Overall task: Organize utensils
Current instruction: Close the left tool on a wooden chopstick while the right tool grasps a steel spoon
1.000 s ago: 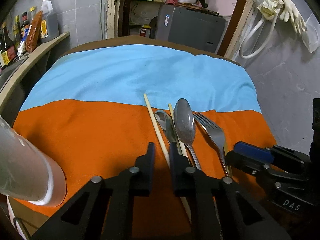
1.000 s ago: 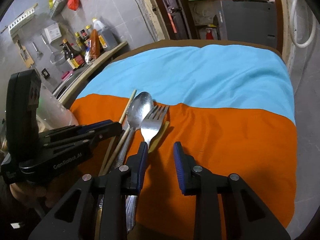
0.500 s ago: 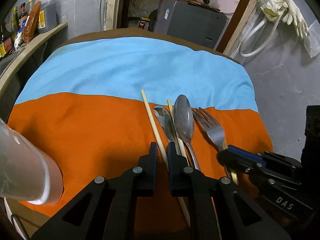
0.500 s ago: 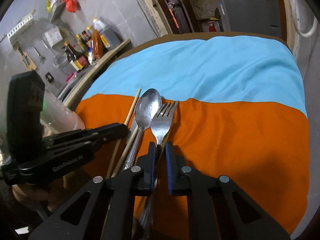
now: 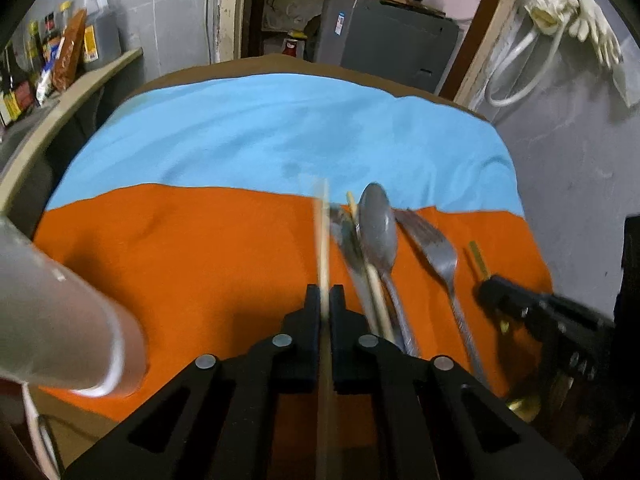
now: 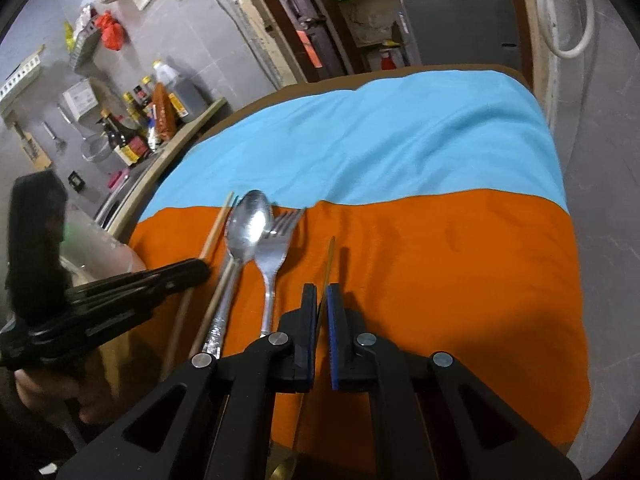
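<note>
In the left wrist view, a translucent plastic cup (image 5: 60,320) filled the lower left of the frame, near the table edge, likely the container meant to receive the cutlery. At lower centre the left gripper (image 5: 325,300) had its black fingers pinched on a pale wooden chopstick (image 5: 322,236), which rose blurred between them toward mid-frame, apparently being drawn away from its neighbours. Just right of it, on the orange and sky-blue cloth (image 5: 200,248), lay a second pale wooden chopstick (image 5: 374,280) under a large steel spoon (image 5: 378,228), with a smaller steel utensil (image 5: 348,240) beside them, too blurred to name. Further right lay a steel fork (image 5: 440,252), tines toward the blue band. In the right wrist view, the fork (image 6: 276,248) and spoon (image 6: 248,224) sat left of centre, handles toward the camera, so each could be taken by its handle. At lower centre the right gripper (image 6: 322,300) had its blue-padded fingers clamped on a thin yellow-green flat utensil handle (image 6: 329,264), held edge-on and clear of the fork, seemingly to separate it from the group.
</note>
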A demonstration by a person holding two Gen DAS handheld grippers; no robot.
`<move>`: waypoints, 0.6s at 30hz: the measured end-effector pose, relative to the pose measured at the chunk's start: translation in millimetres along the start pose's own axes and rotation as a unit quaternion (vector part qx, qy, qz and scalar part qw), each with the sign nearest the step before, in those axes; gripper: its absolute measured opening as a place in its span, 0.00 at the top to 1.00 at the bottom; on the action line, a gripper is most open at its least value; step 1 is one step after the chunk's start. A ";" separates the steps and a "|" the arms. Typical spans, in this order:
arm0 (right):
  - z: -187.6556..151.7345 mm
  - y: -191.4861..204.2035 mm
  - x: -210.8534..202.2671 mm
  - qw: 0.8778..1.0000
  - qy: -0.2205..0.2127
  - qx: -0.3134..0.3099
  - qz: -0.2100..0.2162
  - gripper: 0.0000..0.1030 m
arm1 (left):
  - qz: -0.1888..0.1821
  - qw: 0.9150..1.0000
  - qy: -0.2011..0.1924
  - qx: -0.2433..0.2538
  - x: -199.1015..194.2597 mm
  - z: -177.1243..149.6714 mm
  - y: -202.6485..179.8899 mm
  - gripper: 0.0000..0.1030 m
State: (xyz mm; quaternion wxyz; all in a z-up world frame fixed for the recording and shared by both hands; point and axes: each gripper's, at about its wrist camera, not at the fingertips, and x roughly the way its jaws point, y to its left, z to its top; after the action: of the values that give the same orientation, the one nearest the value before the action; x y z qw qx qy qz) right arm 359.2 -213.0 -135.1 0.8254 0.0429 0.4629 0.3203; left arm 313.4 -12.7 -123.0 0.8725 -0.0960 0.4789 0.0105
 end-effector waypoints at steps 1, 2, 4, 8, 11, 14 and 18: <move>-0.2 -1.2 0.3 1.000 0.002 0.000 -0.003 0.97 | 0.003 1.000 0.007 0.000 -1.3 -1.5 1.7 0.98; -0.4 -2.2 0.8 1.000 0.004 0.002 -0.005 0.96 | 0.001 1.000 0.013 -0.002 -1.6 -2.3 3.1 0.98; -0.7 -3.7 2.6 1.000 0.012 0.004 -0.006 0.95 | -0.001 1.000 0.026 -0.003 -0.5 -1.5 4.4 0.97; 0.4 -2.4 5.9 0.999 0.032 0.002 -0.012 0.94 | -0.005 0.999 0.051 -0.003 2.3 5.5 4.5 0.97; 2.9 3.3 8.1 0.998 0.050 -0.009 -0.023 0.93 | -0.008 0.998 0.055 -0.006 2.9 6.5 5.6 0.97; 5.0 8.2 10.3 0.997 0.061 -0.017 -0.034 0.88 | -0.008 0.999 0.051 -0.009 2.4 5.5 6.0 0.97; 7.0 14.5 13.4 0.996 0.071 -0.033 -0.052 0.88 | -0.005 0.999 0.039 -0.005 2.0 2.2 3.8 0.97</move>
State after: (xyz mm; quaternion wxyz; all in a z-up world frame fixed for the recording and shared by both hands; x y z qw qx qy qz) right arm 362.6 -192.3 -135.7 0.8070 -0.0315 0.5111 0.2942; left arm 315.9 -8.7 -124.2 0.8529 -0.1031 0.5119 0.0046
